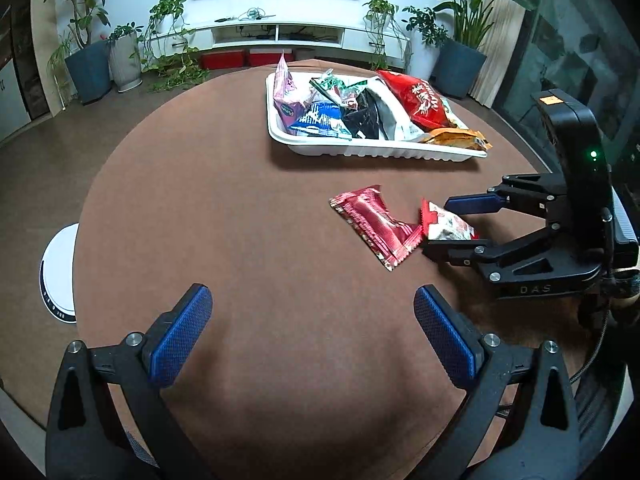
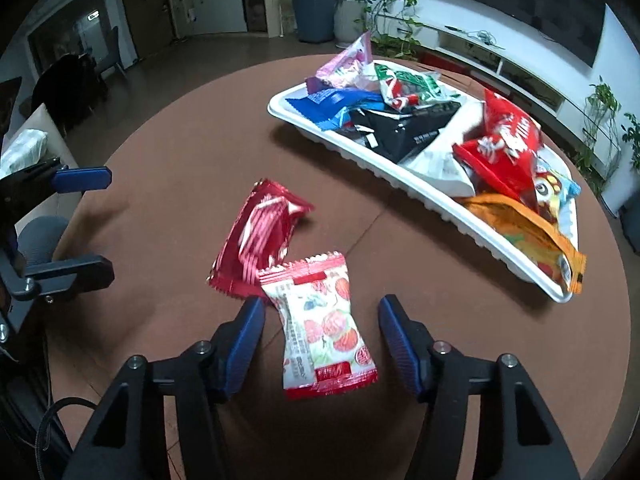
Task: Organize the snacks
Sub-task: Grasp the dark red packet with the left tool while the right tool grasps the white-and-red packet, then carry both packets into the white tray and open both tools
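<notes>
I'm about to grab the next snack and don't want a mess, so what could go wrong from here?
1. The white strawberry packet overlaps the red foil packet; the right gripper, whose jaws straddle it without pressing, may drag or pinch both.
2. The white tray is heaped, and an orange bag hangs over its rim; another packet could slide off.
3. The left gripper is open nearby over the table; the two could collide.

The left gripper (image 1: 312,332), black-framed with blue textured pads, points steeply down with jaws spread wide and empty. The right gripper (image 2: 322,344), built alike, tilts down too, jaws parted, pads (image 2: 244,344) not visibly pressing anything.
</notes>
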`<state>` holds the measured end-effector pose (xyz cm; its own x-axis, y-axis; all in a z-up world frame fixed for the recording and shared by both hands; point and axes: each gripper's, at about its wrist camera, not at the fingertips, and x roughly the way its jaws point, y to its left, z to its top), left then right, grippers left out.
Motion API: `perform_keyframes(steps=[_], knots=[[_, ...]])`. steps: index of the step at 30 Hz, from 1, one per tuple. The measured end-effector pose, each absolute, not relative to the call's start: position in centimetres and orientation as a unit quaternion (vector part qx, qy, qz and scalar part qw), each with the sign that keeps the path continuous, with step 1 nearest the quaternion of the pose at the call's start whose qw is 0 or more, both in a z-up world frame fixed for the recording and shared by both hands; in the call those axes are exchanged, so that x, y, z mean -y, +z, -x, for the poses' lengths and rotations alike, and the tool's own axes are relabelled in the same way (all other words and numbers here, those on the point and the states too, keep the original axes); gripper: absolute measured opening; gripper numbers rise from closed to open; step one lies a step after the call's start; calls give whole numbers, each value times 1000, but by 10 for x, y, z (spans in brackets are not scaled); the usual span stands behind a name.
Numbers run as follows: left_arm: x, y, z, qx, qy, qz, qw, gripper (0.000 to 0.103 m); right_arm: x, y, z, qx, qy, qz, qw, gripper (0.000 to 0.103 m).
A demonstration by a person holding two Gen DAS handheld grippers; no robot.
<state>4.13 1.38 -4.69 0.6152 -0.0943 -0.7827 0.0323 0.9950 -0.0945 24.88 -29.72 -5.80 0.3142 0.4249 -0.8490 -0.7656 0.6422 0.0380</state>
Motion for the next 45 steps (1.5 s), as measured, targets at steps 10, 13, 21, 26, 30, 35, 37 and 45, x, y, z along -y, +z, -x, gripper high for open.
perform_keyframes(steps=[10, 13, 21, 26, 30, 35, 37, 45], knots=[[-4, -48, -63, -454, -27, 30, 890, 102, 306, -54, -222, -451, 368, 179, 793, 37], [2, -46, -77, -456, -27, 32, 889, 102, 314, -53, -218, -458, 342, 154, 806, 37], [19, -60, -133, -492, -8, 28, 870, 102, 343, -54, -211, -475, 272, 75, 833, 36], [28, -73, -150, -511, -16, 25, 859, 82, 344, -54, -204, -474, 273, 72, 834, 36], [34, -76, -156, -507, -16, -4, 862, 68, 344, -53, -204, -471, 274, 70, 835, 36], [33, -73, -155, -503, -31, -22, 863, 43, 342, -53, -203, -470, 272, 71, 837, 36], [34, -73, -151, -502, -38, -30, 864, 40, 342, -53, -201, -470, 271, 72, 837, 36], [40, -73, -142, -500, -70, -48, 862, 32, 342, -53, -196, -473, 266, 68, 838, 35]])
